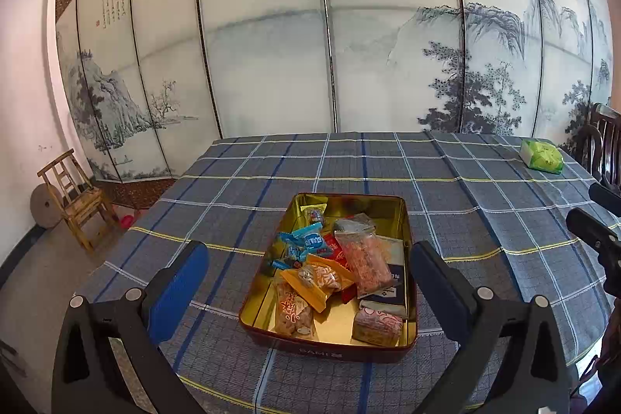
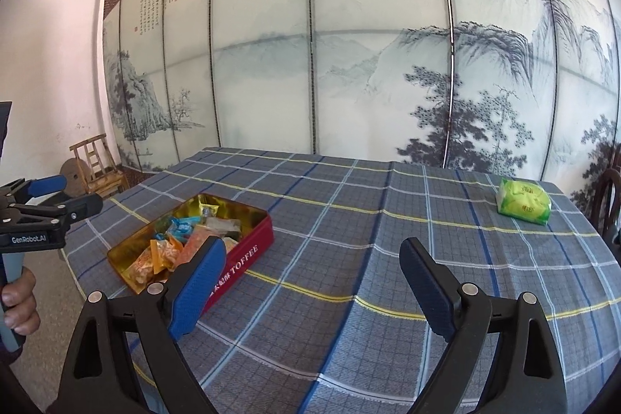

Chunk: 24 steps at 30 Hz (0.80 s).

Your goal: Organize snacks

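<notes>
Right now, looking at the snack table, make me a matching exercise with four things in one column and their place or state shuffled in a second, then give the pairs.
Things:
1. toffee tin
2. green packet
3. orange packet
4. left claw

Places or states:
A. alone on the tablecloth, far right
B. open, holding nothing
C. lidless, red outside and gold inside
D. lying inside the tin among other snacks

Pairs: 1-C, 2-A, 3-D, 4-B
</notes>
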Each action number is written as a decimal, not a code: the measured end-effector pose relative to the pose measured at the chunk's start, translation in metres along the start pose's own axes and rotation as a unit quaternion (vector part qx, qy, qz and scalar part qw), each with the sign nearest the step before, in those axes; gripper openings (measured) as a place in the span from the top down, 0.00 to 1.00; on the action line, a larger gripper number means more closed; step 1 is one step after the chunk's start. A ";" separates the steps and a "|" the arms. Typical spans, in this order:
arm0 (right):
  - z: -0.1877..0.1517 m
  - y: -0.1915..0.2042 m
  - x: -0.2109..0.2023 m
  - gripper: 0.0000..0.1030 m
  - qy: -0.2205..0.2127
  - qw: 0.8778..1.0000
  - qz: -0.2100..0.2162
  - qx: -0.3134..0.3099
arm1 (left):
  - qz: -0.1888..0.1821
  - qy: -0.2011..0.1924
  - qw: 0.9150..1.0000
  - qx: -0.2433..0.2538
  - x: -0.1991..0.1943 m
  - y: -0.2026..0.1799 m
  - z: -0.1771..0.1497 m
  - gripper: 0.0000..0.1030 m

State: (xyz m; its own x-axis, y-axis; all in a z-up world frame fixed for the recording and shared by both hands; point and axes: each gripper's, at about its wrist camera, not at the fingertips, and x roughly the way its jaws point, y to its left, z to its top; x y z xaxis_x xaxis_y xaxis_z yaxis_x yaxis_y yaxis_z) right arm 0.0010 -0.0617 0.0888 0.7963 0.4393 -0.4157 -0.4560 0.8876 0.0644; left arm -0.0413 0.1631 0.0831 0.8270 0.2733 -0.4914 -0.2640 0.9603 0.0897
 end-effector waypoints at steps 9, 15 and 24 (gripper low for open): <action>0.012 0.041 -0.002 0.07 -0.015 0.999 0.020 -0.037 | 0.000 -0.004 1.000 0.000 0.000 0.002 -0.002 0.00; 0.016 0.057 -0.002 0.07 -0.020 0.998 0.033 -0.050 | 0.001 -0.002 1.000 -0.003 0.002 0.004 -0.002 0.00; -0.003 -0.008 0.044 0.04 0.061 0.998 -0.006 -0.005 | 0.004 0.005 1.000 0.000 0.006 0.006 -0.001 0.00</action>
State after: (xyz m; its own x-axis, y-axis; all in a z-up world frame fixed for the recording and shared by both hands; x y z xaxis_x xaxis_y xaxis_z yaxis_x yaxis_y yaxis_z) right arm 0.0390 -0.0499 0.0675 0.7482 0.4080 -0.5232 -0.4509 0.8912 0.0502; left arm -0.0390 0.1707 0.0797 0.8197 0.2804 -0.4994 -0.2704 0.9581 0.0943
